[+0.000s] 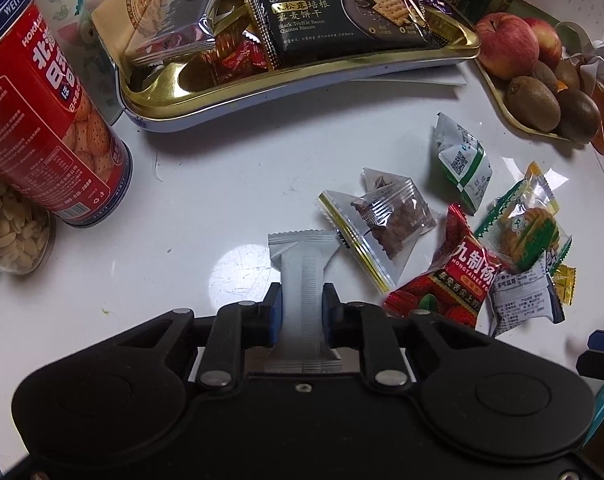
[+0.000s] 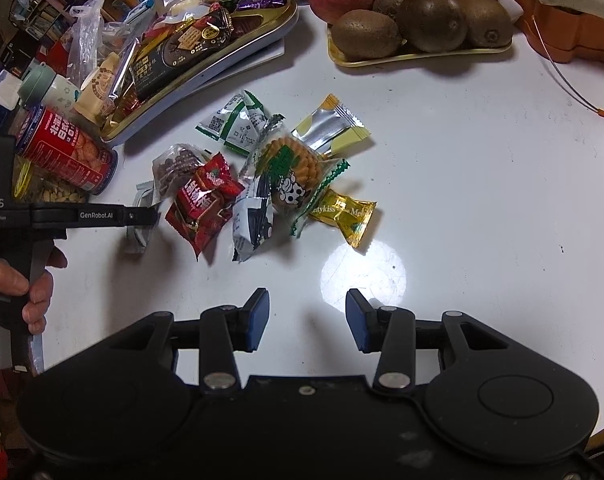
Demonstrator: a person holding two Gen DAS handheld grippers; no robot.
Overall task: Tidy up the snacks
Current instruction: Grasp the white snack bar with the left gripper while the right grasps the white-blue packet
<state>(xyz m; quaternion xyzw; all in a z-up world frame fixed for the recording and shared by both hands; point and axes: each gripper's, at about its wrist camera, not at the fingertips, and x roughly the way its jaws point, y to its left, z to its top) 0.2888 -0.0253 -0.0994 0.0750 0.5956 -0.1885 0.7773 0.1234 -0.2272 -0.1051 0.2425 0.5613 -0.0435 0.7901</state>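
My left gripper [image 1: 302, 304] is shut on a silver snack packet [image 1: 302, 276], pinching its narrow middle just above the white table. From the right wrist view this gripper [image 2: 144, 216] comes in from the left with the packet [image 2: 138, 236] hanging under it. To its right lies a loose pile of snacks: a red packet [image 1: 449, 284], a clear packet of brown pieces [image 1: 385, 216], a green-and-white packet [image 1: 461, 160] and a wrapped biscuit [image 2: 298, 168]. My right gripper [image 2: 306, 312] stands open over bare table, with nothing between its fingers. A gold tray [image 1: 162, 100] of snacks sits at the back.
A red biscuit can [image 1: 50, 120] and a jar of peanuts [image 1: 10, 232] stand at the left. A tray of apples and kiwis [image 2: 413, 20] sits at the back right. A person's hand [image 2: 22, 292] grips the left gripper's handle.
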